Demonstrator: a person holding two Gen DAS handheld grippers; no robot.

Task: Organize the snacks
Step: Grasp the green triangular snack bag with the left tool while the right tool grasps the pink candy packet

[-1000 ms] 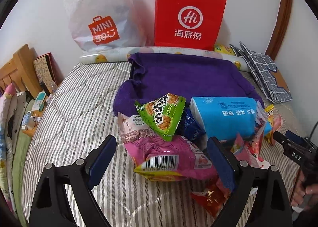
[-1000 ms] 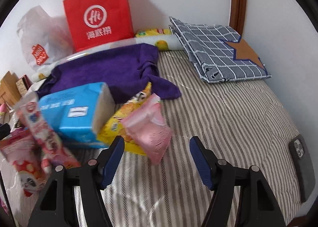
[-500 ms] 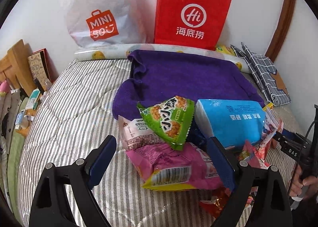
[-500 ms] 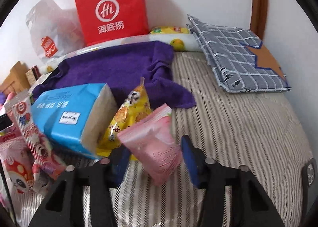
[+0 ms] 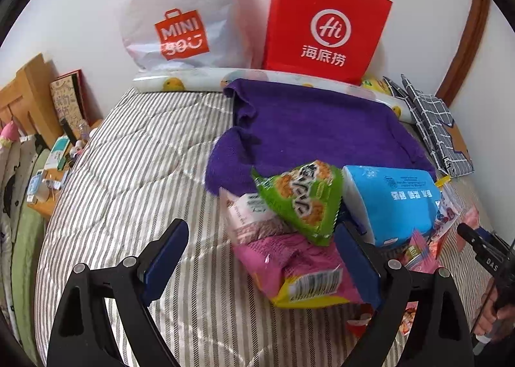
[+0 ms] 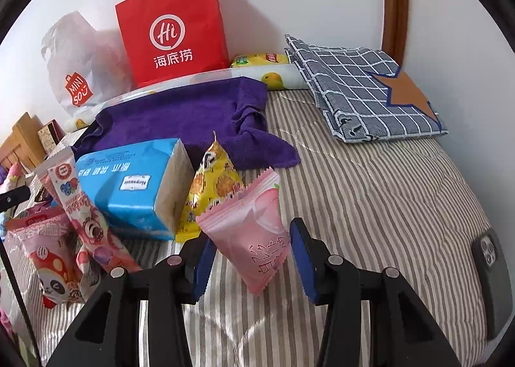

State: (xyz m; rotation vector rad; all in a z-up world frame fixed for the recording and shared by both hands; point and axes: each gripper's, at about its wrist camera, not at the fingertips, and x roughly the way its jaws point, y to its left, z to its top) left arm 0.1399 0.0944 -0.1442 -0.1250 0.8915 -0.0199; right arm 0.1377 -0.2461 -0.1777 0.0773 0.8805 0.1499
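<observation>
Site: bed w/ grey-and-white striped quilt (image 5: 135, 174); snack pile sits at its centre, in front of a rumpled purple towel (image 5: 315, 129).

Right gripper (image 6: 249, 257): jaws have just been closing. Blue pads now clamp a pale pink plastic sachet w/ peach print (image 6: 254, 228) from both sides; sachet tilted, lower corner hanging below the pads. Sachet is clear of the quilt as far as visible, just beside a yellow foil snack pouch (image 6: 212, 187) that leans on the blue plastic tissue pack (image 6: 135, 180).

Left gripper (image 5: 262, 257): jaws spread wide, nothing between the pads pressed. It hovers over the near edge of the pile; right pad overlaps a magenta snack bag w/ yellow end and barcode (image 5: 299, 270). Contact w/ bag: cannot tell.

Pile, left-wrist view: green triangular cracker pack (image 5: 305, 199) on top, resting on a white-and-pink printed packet (image 5: 251, 212) and the magenta bag.

Right-wrist view, left of tissue pack: pink panda-print packet (image 6: 48, 257), long pink strawberry-print stick pack (image 6: 80, 215).

Rear, vs. wall: red paper carrier bag w/ white logo (image 5: 325, 26), white plastic shopping bag w/ orange logo (image 5: 180, 19). Blue-grey checked cloth w/ brown star (image 6: 367, 87) at far right corner. Dark phone (image 6: 489, 267) on quilt's right edge.
</observation>
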